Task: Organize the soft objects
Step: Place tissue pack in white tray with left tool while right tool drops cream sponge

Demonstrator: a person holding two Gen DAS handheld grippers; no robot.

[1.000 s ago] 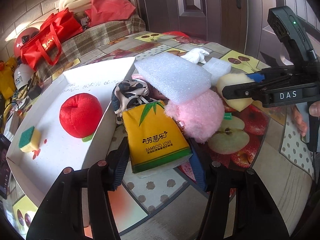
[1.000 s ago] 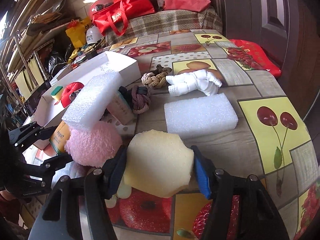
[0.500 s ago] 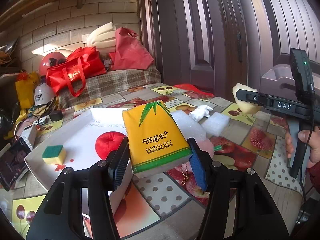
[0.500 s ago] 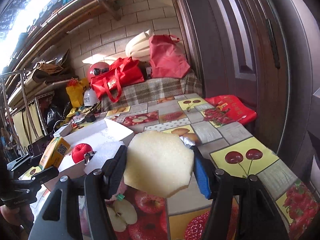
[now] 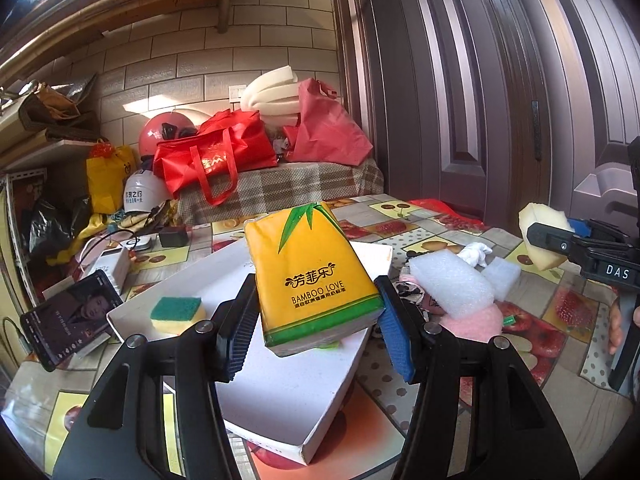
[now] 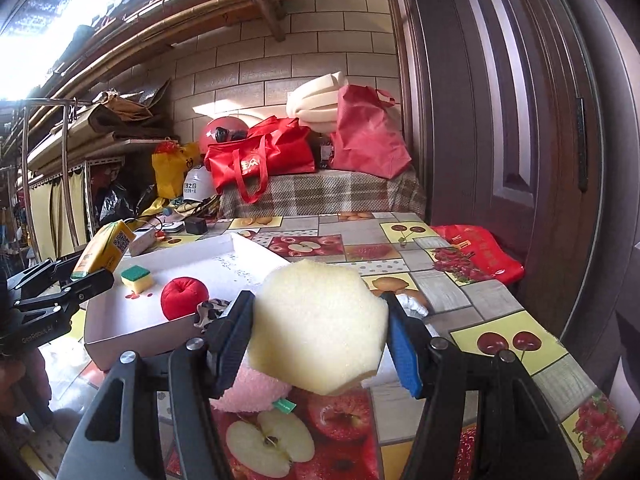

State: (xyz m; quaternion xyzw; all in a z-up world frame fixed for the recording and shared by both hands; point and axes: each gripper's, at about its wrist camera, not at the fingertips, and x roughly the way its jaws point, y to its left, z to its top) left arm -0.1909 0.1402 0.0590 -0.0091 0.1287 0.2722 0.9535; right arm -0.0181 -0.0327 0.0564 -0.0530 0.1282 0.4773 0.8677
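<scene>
Soft objects were seen split between both grippers and the tabletop (image 6: 460,304). A yellow tissue pack (image 5: 310,276) was pinched in the jaws of the left gripper (image 5: 316,330), held above the white tray (image 5: 280,400). A pale sponge piece (image 6: 320,320) was clamped in the jaws of the right gripper (image 6: 320,344). Inside the tray, a red plush apple (image 6: 184,297) was seen at 3 o'clock of a green-topped sponge (image 6: 137,278). A pink plush (image 5: 474,320) and white foam block (image 5: 450,284) were left at 3 o'clock of the tray
</scene>
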